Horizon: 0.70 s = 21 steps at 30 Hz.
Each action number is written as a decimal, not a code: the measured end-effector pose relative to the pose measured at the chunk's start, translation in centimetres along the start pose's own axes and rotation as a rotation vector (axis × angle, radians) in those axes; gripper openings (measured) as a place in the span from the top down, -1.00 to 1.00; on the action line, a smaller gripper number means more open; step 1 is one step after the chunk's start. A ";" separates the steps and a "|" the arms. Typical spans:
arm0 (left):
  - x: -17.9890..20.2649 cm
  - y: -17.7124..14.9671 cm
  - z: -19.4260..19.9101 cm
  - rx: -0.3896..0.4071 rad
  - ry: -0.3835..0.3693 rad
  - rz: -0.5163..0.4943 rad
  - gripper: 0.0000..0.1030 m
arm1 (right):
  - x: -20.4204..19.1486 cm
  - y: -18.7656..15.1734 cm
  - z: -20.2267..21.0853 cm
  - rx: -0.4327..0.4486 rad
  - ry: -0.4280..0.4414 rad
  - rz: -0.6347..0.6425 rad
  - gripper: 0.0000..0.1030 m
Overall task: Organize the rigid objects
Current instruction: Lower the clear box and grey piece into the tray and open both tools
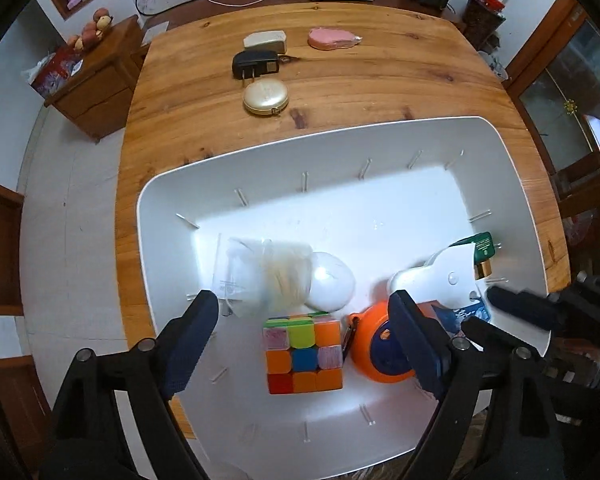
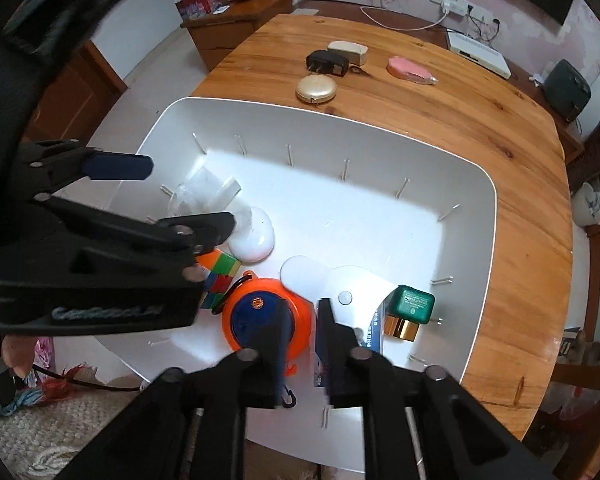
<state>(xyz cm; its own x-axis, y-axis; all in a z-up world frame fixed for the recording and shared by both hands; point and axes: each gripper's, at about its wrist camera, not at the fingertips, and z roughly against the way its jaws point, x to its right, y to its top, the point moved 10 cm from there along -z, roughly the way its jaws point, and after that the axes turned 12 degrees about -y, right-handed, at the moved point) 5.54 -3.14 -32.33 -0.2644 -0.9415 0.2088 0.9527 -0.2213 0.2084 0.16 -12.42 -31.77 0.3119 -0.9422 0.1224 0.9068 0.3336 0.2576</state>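
From the left wrist we see a wooden table [image 1: 380, 92] bearing a white bin [image 1: 512, 184]. On the bare wood beyond it lie a beige box [image 1: 265, 40], a black charger [image 1: 255, 64], a gold compact [image 1: 265, 97] and a pink case [image 1: 332, 38]. Our left gripper [image 1: 304, 334] hangs over the bin with its jaws wide apart, gripping nothing; the cube [image 1: 304, 354] sits on the bin floor between them, untouched. An orange reel [image 1: 380, 350] lies just right of the cube.

From the right wrist, the same table [image 2: 480, 128] and bin [image 2: 476, 208] appear. Our right gripper [image 2: 303, 320] has its fingers drawn close together, and we cannot tell whether anything is pinched. A green box [image 2: 414, 304] lies to its right, the reel [image 2: 260, 312] to its left
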 end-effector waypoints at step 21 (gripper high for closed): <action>1.7 1.4 2.5 0.074 0.026 -0.068 -0.72 | 2.0 0.3 1.6 0.059 -0.008 -0.049 0.29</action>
<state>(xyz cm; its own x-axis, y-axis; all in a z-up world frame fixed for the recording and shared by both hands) 6.11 -4.40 -29.34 -0.3231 -0.9315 0.1669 0.9187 -0.2664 0.2916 0.55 -14.12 -29.91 0.2653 -0.9571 0.1162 0.9025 0.2889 0.3194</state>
